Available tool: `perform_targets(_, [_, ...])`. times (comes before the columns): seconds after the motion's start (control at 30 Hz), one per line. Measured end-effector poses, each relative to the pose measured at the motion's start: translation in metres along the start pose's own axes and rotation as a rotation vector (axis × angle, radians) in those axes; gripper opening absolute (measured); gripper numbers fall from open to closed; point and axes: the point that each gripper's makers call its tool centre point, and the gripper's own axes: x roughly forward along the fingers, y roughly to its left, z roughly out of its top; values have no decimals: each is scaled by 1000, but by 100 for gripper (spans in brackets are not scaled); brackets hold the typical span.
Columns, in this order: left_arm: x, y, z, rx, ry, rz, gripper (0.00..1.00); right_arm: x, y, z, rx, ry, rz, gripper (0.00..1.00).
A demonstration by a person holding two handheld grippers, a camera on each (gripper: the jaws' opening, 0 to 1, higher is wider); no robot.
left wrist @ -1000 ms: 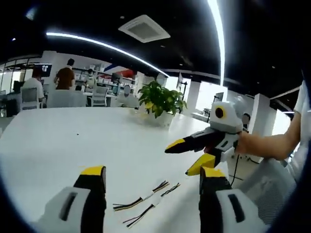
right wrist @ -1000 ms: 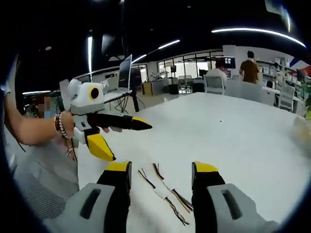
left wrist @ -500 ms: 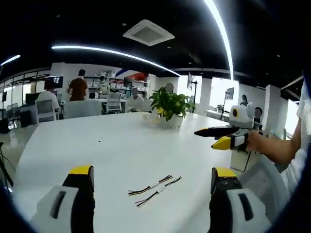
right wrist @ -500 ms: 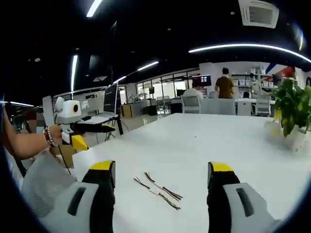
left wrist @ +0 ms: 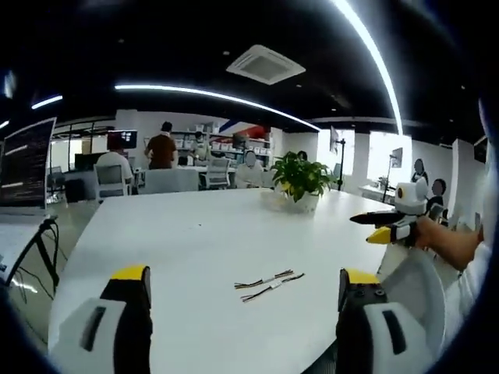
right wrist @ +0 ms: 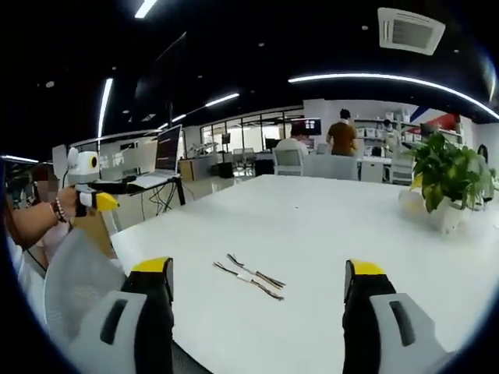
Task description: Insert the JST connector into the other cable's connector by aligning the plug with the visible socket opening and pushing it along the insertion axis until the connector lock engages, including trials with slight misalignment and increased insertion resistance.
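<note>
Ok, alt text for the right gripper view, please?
Two short cables with white connectors lie side by side on a white table, ahead of the right gripper, jaws wide open and empty. The left gripper is at far left; a potted plant at right.

Surface (left wrist: 179,241): plain white.
Cables (left wrist: 269,284): yellow, black and dark wires, white connectors.
Left gripper (left wrist: 243,312): black jaws, yellow tips, grey-white bodies.
Right gripper (right wrist: 258,302): same colours.
Potted plant (right wrist: 444,175): green leaves, white pot.
</note>
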Motion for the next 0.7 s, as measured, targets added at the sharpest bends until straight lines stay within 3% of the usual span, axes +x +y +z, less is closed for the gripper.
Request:
perform_targets(0.23, [-20, -3, -26, 16, 68, 18, 99, -12, 16, -8, 25, 28, -23, 88])
perform_targets(0.37, [-24, -4, -42, -24, 117, 30, 99, -14, 17, -16, 35, 52, -34, 89])
perform_targets(0.63, [-17, -4, -59, -116, 112, 43, 99, -17, 10, -35, 133, 79, -79, 88])
perform_targets(0.7, [-15, 0, -59, -147, 104, 68, 99, -15, 7, -50, 158, 130, -79, 86])
